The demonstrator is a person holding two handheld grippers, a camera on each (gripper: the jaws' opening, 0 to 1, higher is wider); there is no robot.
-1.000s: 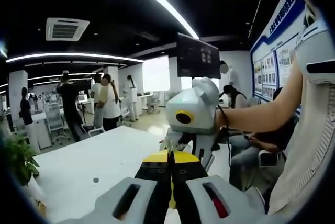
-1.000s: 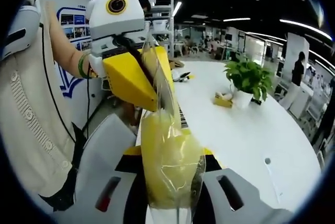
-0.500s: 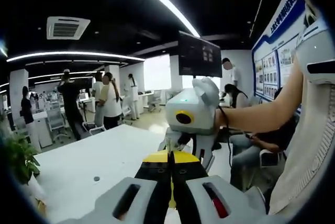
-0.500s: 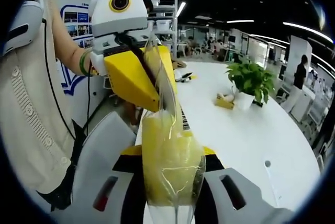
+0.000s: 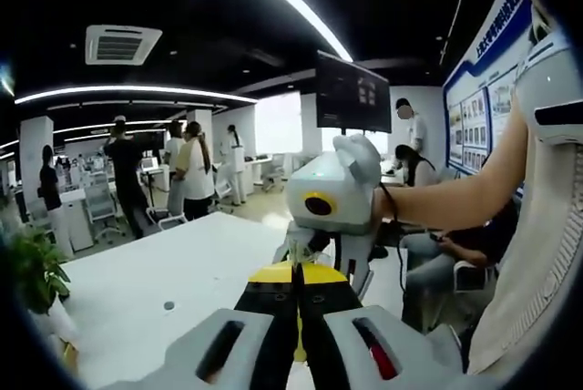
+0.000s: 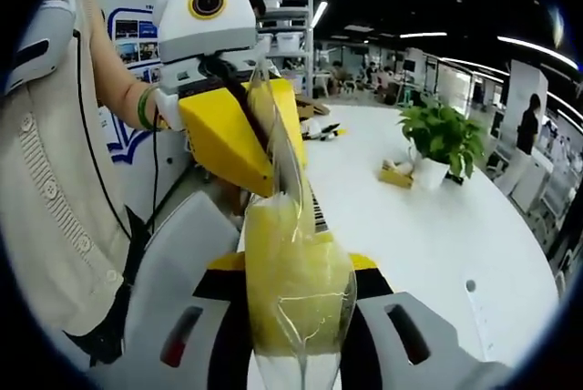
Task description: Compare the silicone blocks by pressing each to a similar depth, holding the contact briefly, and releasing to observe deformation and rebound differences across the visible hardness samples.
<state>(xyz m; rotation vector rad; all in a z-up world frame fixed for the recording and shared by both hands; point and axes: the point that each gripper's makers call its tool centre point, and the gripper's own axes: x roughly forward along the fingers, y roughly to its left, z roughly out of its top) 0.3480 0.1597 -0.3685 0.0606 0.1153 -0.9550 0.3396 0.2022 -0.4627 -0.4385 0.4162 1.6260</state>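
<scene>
Right gripper view: both claws, right claw and left claw, pinch 1 clear bag holding something yellow; squeeze gently, hold, release evenly.

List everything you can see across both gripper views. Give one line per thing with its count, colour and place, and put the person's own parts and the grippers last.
Wrapped block: one, yellow in clear film, between both grippers.
Table: one, white, below the grippers.
Potted plant: one, green in a white pot, on the table.
Wall monitor: one, dark, hanging ahead.
Bystanders: several, standing in the background.
Person's arm: one, bare, reaching to the right gripper.
Left gripper: yellow and white, shut on the film's upper end.
Right gripper: white and black, shut on the block.
</scene>
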